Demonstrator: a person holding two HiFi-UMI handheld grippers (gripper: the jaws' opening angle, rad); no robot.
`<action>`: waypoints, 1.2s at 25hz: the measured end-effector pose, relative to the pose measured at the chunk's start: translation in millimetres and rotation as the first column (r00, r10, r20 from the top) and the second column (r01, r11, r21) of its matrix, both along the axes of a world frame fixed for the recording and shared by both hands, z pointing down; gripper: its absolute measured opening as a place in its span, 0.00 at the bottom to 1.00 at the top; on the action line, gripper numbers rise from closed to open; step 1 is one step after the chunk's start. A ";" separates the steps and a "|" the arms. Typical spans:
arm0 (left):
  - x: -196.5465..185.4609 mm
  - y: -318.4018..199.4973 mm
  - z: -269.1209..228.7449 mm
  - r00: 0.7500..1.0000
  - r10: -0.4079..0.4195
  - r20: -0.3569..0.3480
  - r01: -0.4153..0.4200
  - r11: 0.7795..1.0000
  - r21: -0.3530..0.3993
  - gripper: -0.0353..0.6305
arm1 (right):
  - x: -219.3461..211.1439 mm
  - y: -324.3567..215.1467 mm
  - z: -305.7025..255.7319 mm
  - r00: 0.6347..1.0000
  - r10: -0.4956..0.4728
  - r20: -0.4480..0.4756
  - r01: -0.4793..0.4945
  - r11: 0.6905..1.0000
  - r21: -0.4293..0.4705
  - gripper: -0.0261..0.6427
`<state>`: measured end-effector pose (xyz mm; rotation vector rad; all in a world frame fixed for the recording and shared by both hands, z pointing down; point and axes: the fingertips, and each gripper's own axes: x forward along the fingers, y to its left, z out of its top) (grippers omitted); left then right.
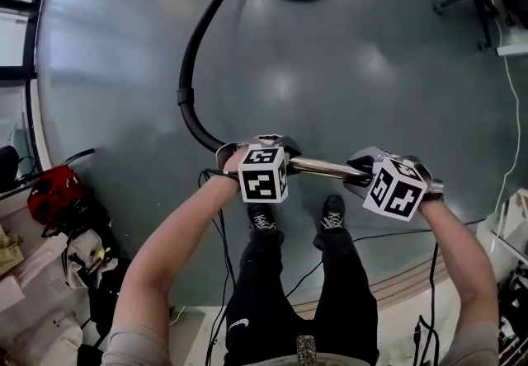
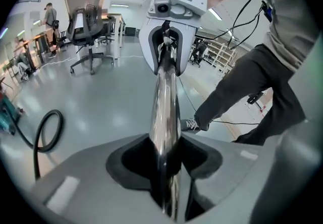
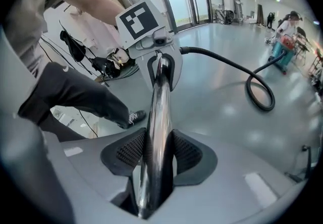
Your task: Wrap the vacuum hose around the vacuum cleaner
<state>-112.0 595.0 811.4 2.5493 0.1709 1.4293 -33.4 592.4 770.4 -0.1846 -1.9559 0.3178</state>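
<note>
Looking down in the head view, the left gripper (image 1: 260, 150) and the right gripper (image 1: 369, 164) both clamp a shiny metal tube (image 1: 318, 166), held level in front of the person's legs. The left one sits at the end where the black hose (image 1: 198, 51) joins, and the right one sits near the free end. Two spaced grips probably keep the stiff tube from swinging while the hose is drawn in. The hose curves off the tube, crosses the grey floor (image 1: 371, 68) and forms a loop toward the far edge before it leaves the frame; no vacuum cleaner shows here. In the left gripper view, the jaws are closed on the tube, which runs straight ahead to the right gripper. In the right gripper view, the ribbed pads (image 3: 132, 152) pinch the same tube. Beyond the left gripper the hose trails through its loop toward a teal machine (image 3: 280, 50) at the floor's far right edge, probably the vacuum cleaner. The hose is judged not yet wrapped.
</note>
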 end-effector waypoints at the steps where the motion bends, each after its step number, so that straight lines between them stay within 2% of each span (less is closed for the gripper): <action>1: -1.6 -1.7 -30.1 1.000 0.010 0.003 -0.010 1.000 0.006 0.31 | -1.2 -0.3 -28.8 1.000 0.012 0.008 -0.012 1.000 -0.004 0.32; 4: -4.3 -7.4 -96.5 0.999 0.030 0.032 -0.031 0.999 0.018 0.31 | -2.1 -3.5 -91.3 0.998 0.041 0.041 -0.041 0.999 -0.001 0.32; 11: 9.3 -27.5 -188.2 0.995 0.040 0.094 -0.040 0.999 -0.007 0.30 | 13.4 -26.2 -172.8 0.993 0.039 0.109 -0.038 0.999 -0.013 0.32; 15: 26.1 -25.5 -246.8 0.993 0.032 0.116 -0.036 0.999 0.029 0.30 | 30.2 -24.0 -229.2 0.989 0.024 0.143 -0.024 1.000 -0.004 0.32; 21: 60.0 -21.5 -323.7 0.991 0.014 0.132 -0.025 0.997 0.079 0.30 | 66.3 -20.7 -306.7 0.989 -0.009 0.145 0.012 1.000 -0.014 0.33; 26: 70.0 -34.0 -352.3 0.994 -0.021 0.104 0.007 0.991 0.137 0.30 | 75.1 -33.6 -340.4 0.991 -0.055 0.122 0.054 0.998 0.014 0.33; 30: 59.6 -50.6 -356.0 0.996 -0.027 0.084 0.014 0.987 0.161 0.29 | 63.1 -52.9 -348.4 0.992 -0.086 0.094 0.079 0.994 0.080 0.33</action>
